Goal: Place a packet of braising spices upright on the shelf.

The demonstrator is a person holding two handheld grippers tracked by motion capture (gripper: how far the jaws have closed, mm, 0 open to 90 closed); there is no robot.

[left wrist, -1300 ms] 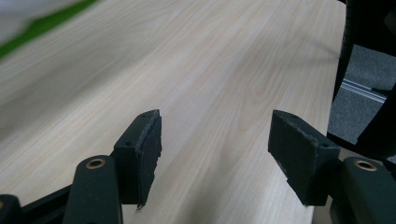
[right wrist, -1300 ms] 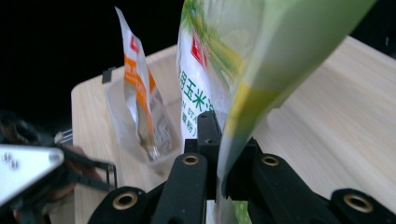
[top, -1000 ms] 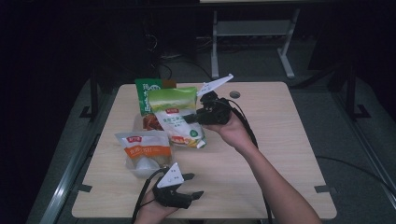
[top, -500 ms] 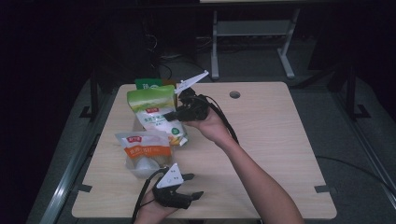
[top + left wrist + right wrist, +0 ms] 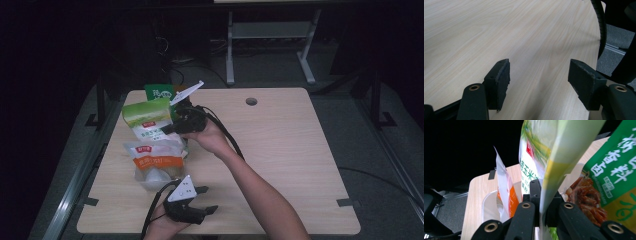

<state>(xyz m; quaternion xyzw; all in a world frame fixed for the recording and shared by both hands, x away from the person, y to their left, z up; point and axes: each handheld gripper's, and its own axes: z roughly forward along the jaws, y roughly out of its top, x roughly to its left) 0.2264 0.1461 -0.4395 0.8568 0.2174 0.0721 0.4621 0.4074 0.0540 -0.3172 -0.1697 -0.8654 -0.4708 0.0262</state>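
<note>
Right claw (image 5: 167,129) pinches the green pouch (image 5: 147,120) edge thinly, so it may slip at ten o'clock; left claw (image 5: 209,199) gapes empty.

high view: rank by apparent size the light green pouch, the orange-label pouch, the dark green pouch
1. Light green pouch, held in the right claw, and orange-label pouch: they look alike, and the light green one is lifted nearer the camera, so no ranking.
2. Dark green pouch: smallest, but mostly hidden behind the light green one.
</note>
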